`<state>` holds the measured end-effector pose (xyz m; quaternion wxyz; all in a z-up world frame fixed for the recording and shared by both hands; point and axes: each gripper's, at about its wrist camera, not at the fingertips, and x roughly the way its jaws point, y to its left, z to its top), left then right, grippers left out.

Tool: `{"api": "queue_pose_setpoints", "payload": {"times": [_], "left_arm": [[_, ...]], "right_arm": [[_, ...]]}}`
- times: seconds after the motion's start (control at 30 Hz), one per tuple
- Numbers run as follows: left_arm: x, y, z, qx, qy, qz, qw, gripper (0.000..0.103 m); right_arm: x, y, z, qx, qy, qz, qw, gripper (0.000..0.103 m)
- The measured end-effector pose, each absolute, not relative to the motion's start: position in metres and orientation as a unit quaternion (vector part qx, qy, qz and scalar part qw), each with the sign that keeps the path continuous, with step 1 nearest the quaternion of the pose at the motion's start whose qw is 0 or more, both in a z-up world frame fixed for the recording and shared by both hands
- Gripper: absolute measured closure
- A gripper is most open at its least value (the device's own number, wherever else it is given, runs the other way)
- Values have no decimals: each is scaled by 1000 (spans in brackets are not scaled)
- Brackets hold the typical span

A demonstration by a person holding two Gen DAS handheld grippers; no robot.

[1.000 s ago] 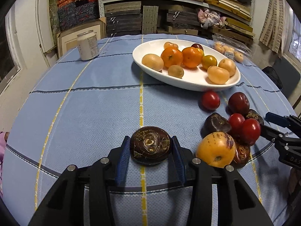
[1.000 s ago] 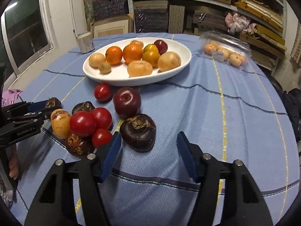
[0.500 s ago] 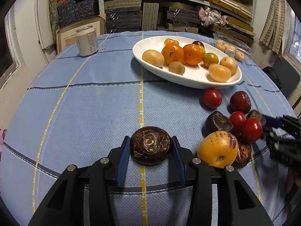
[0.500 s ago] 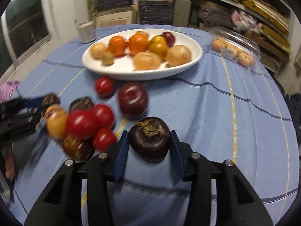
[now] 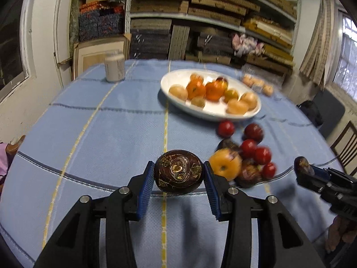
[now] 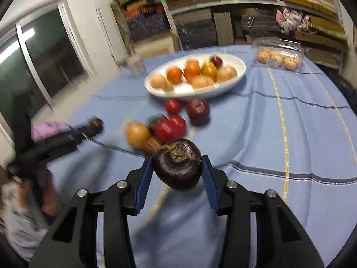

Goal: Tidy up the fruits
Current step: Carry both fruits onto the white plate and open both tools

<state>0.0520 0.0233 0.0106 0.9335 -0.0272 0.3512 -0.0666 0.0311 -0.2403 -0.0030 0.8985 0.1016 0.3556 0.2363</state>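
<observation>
My left gripper (image 5: 178,176) is shut on a dark brown mangosteen (image 5: 178,171) and holds it above the blue tablecloth. My right gripper (image 6: 177,169) is shut on a dark purple mangosteen (image 6: 178,165), also lifted off the table. A white oval plate (image 5: 250,111) with oranges and pale fruits stands farther back; it also shows in the right wrist view (image 6: 242,67). A loose pile of red tomatoes (image 5: 256,151), an orange fruit (image 5: 225,163) and dark fruits lies between the plate and the grippers. The right gripper with its fruit shows at the right edge of the left wrist view (image 5: 301,167).
A can (image 5: 115,69) stands at the table's far left. A clear plastic box of pale fruits (image 6: 279,55) sits at the far right. Shelves of stacked material line the back wall. A chair (image 5: 345,147) stands beside the table's right edge.
Both grippers have risen off the table with their mangosteens. The right gripper, open a second ago, closed on the purple mangosteen and lifted it. The views are blurred by motion.
</observation>
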Motion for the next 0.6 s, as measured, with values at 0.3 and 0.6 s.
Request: {"api": "queue_pose_setpoints", "payload": {"times": [0.3,0.6], "left_arm": [[124,-8,96,3,293,-68,954,59],[222,-45,42,-21,358,-83,930,59]], "right_arm": [[82,-251,134,100,232,218,943,60],[225,-215,53,94,326,163,927,60]]}}
